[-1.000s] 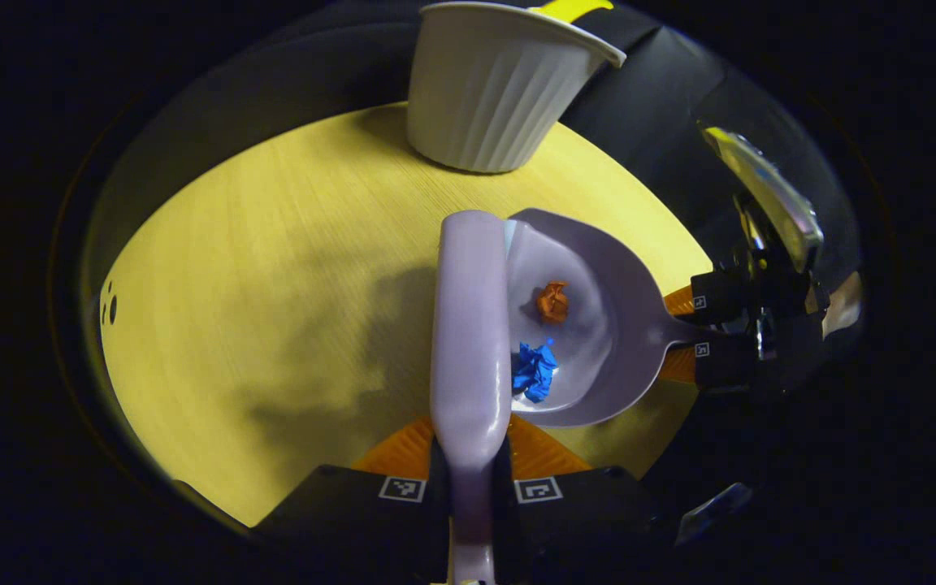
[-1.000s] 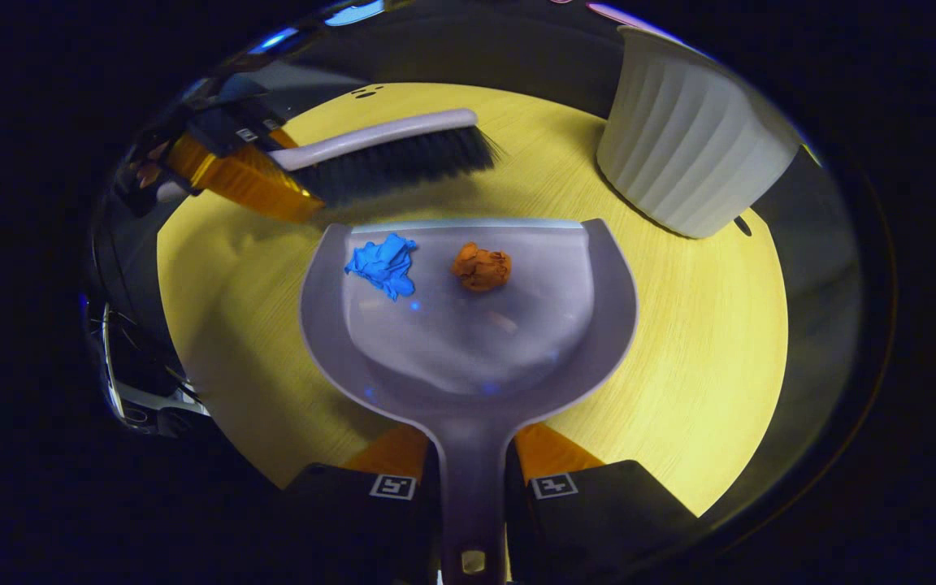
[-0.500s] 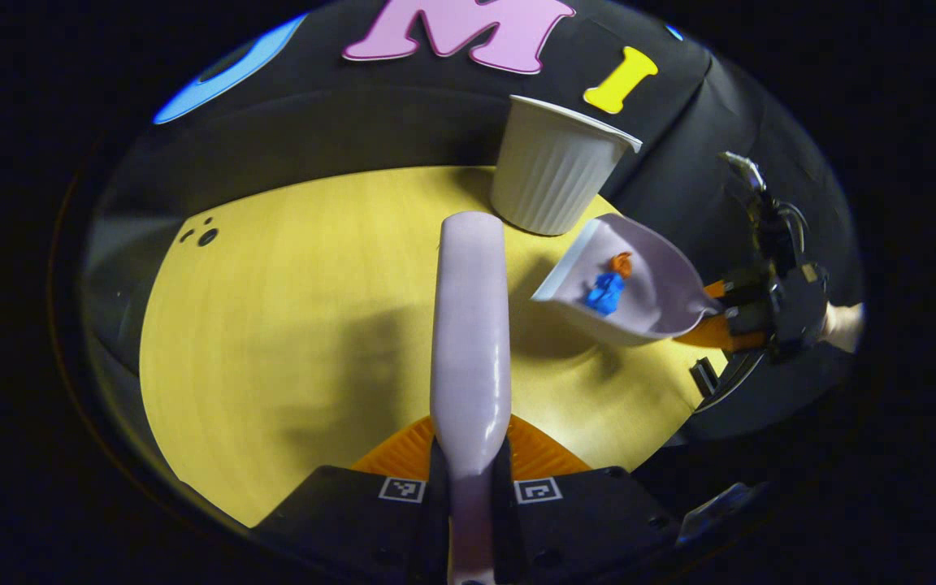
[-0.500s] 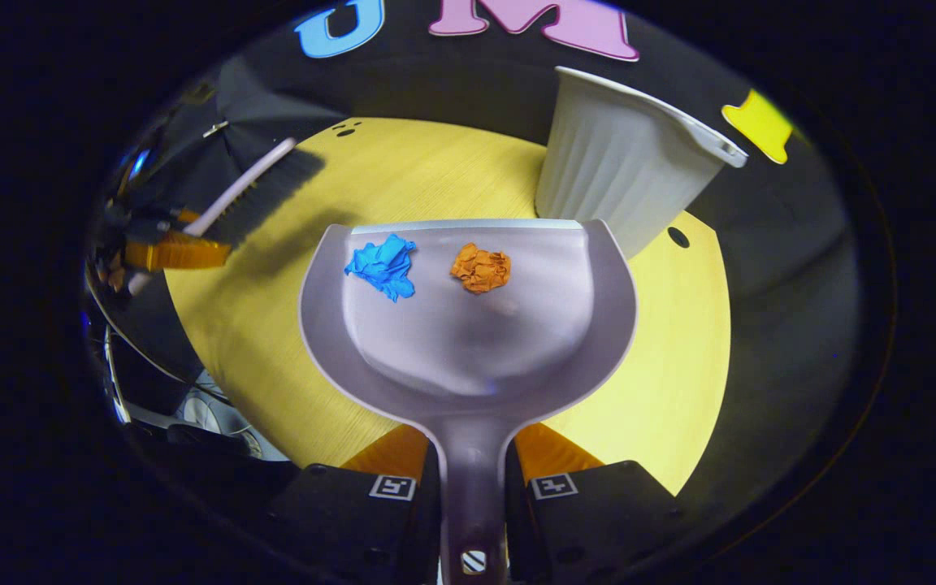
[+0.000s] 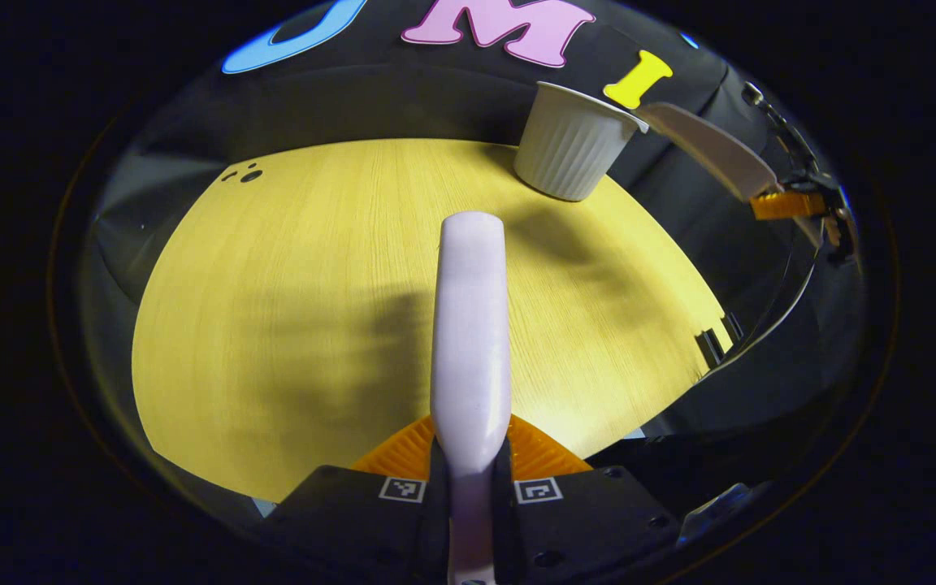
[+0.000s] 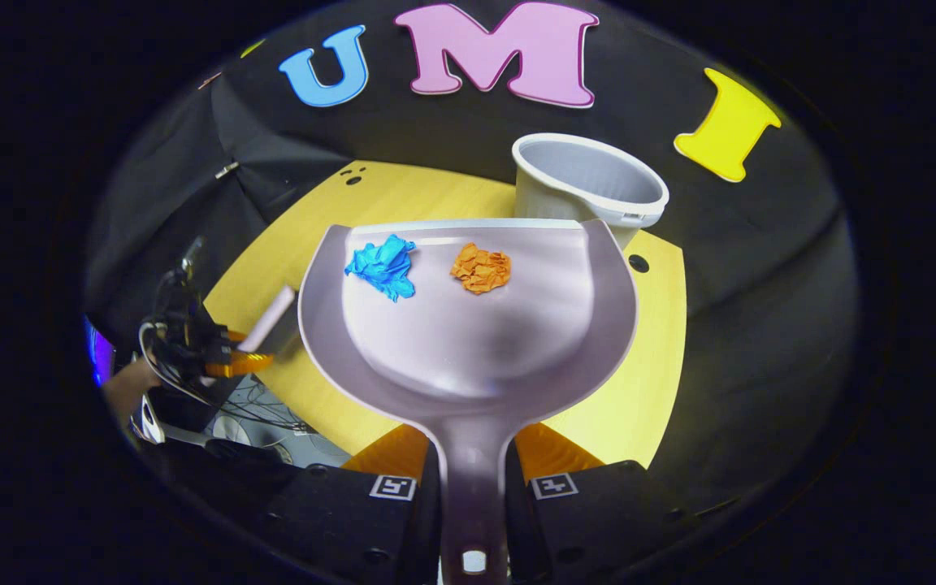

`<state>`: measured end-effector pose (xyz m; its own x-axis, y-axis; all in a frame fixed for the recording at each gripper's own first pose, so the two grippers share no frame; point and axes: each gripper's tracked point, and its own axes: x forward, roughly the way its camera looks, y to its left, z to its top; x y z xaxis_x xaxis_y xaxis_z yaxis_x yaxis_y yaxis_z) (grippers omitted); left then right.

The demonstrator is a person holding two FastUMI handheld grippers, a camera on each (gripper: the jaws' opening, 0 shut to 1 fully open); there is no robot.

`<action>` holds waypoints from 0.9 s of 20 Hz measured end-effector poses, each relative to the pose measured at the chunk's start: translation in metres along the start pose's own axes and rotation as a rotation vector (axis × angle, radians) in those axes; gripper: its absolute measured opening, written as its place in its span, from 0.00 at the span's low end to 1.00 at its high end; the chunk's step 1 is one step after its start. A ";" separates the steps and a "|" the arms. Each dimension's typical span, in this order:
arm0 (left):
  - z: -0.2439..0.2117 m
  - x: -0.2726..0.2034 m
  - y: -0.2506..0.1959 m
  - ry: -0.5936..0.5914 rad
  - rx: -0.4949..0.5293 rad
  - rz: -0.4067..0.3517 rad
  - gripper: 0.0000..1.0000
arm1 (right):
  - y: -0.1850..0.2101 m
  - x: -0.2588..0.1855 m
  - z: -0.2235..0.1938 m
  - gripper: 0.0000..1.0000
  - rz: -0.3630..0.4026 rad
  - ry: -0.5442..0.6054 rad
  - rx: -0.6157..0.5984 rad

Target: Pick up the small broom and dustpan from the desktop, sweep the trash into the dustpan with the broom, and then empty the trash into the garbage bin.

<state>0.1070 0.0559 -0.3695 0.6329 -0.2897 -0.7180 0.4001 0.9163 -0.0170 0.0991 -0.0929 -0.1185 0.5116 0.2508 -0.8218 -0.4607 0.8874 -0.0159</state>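
My right gripper [image 6: 472, 475] is shut on the handle of the pale lilac dustpan [image 6: 468, 325], which hangs level above the yellow desktop [image 6: 655, 341]. A crumpled blue scrap [image 6: 383, 266] and a crumpled orange scrap [image 6: 481, 268] lie near the pan's front lip. Just beyond that lip stands the white ribbed garbage bin [image 6: 586, 191], its open mouth in sight. My left gripper [image 5: 470, 463] is shut on the lilac broom [image 5: 470, 325], held over the desktop [image 5: 289, 284]. From the left gripper view the dustpan [image 5: 712, 146] is high at the right beside the bin [image 5: 569, 150].
The round yellow desktop has small dark holes near its far left edge [image 5: 244, 175] and one by the bin [image 6: 639, 263]. Black cloth walls close in behind. Cables and a person's hand [image 6: 131, 390] lie off the table's left edge.
The dustpan has risen off the desktop with both scraps in it and moved up to the bin. The broom has drawn back, away from the pan.
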 end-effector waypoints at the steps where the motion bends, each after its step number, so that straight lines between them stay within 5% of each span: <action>1: -0.004 -0.001 -0.003 0.004 -0.002 -0.002 0.24 | -0.003 -0.007 0.009 0.36 0.008 -0.008 0.013; 7: -0.008 -0.011 -0.010 0.002 0.009 -0.004 0.25 | -0.050 -0.018 0.086 0.36 -0.005 -0.090 0.120; 11: 0.003 -0.020 0.001 -0.007 0.018 0.021 0.27 | -0.108 0.006 0.139 0.36 -0.104 -0.125 0.170; 18: 0.034 -0.027 0.026 -0.072 -0.078 0.050 0.25 | -0.151 0.059 0.162 0.36 -0.225 -0.064 0.192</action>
<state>0.1231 0.0783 -0.3269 0.6981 -0.2595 -0.6673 0.3159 0.9480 -0.0382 0.3160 -0.1494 -0.0724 0.6329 0.0580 -0.7720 -0.1879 0.9789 -0.0805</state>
